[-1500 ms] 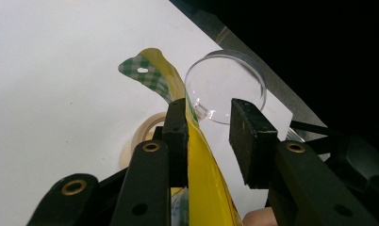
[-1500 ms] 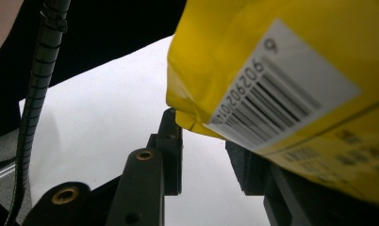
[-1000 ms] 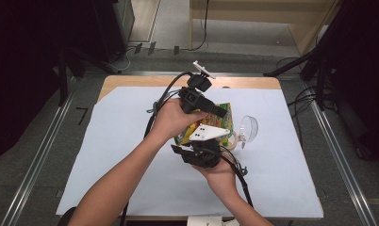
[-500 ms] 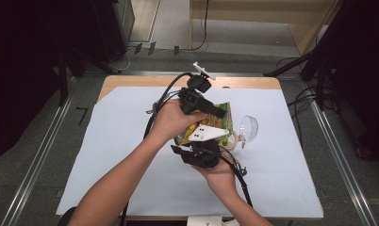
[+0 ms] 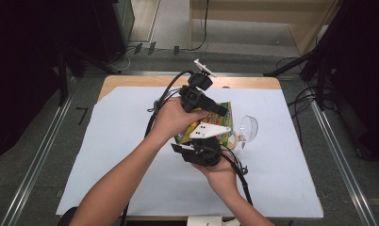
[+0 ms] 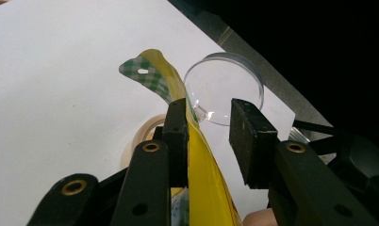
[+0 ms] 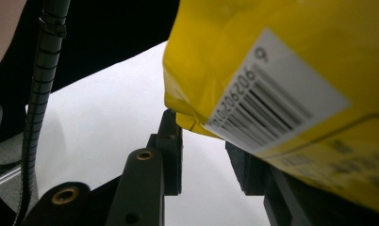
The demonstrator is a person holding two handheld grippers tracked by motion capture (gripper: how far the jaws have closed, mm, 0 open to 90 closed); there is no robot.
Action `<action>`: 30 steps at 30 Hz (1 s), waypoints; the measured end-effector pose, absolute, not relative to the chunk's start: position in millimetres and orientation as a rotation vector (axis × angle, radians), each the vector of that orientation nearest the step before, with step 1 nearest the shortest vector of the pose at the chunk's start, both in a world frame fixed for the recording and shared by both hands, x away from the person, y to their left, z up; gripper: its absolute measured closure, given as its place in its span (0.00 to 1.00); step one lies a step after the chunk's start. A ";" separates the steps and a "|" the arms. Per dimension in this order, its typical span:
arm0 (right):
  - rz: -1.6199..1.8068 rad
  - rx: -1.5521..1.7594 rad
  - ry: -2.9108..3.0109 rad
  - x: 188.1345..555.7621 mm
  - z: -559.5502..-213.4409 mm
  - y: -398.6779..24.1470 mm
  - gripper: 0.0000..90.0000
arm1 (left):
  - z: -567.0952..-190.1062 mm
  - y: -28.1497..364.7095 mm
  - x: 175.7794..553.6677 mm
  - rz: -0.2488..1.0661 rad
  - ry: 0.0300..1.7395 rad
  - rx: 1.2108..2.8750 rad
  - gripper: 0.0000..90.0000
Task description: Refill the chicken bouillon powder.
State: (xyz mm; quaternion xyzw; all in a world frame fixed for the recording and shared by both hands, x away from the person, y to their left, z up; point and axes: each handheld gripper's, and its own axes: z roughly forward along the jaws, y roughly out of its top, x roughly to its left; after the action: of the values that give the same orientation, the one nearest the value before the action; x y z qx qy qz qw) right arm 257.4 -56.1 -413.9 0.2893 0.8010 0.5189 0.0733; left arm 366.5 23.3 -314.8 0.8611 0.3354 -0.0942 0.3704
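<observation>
A yellow snack bag stands tilted between my two grippers over the middle of the white sheet. My left gripper reaches in from the left. In the left gripper view the bag's thin edge runs along the inner face of the left jaw, and the other jaw stands apart from it, so the left gripper is open. My right gripper comes up from below. In the right gripper view the bag's barcode end covers the right jaw's tip. The white sheet shows through the gap of the right gripper.
A clear round lid stands on edge just right of the bag, also beyond the left jaws. A pale tape roll lies under the bag. The white sheet covers the wooden table. Cables trail from both grippers.
</observation>
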 end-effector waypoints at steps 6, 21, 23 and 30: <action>1.560 0.872 2.408 257.1 -414.2 -55.7 0.77 | -315.3 23.9 366.5 -0.242 0.861 2.208 0.77; 1.558 0.872 2.406 256.4 -414.8 -54.0 0.77 | -316.2 24.6 367.1 -0.254 0.865 2.221 0.76; 1.561 0.872 2.403 256.2 -415.6 -53.8 0.77 | -316.5 24.3 367.1 -0.255 0.865 2.224 0.76; 1.555 0.864 2.408 256.8 -413.6 -55.3 0.77 | -314.4 24.9 367.4 -0.258 0.862 2.211 0.76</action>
State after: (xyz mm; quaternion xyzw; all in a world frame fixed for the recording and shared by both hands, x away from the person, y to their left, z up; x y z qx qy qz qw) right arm 256.8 -55.3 -413.6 0.2878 0.8021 0.5181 0.0738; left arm 367.4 24.9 -314.4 0.8612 0.3357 -0.1004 0.3682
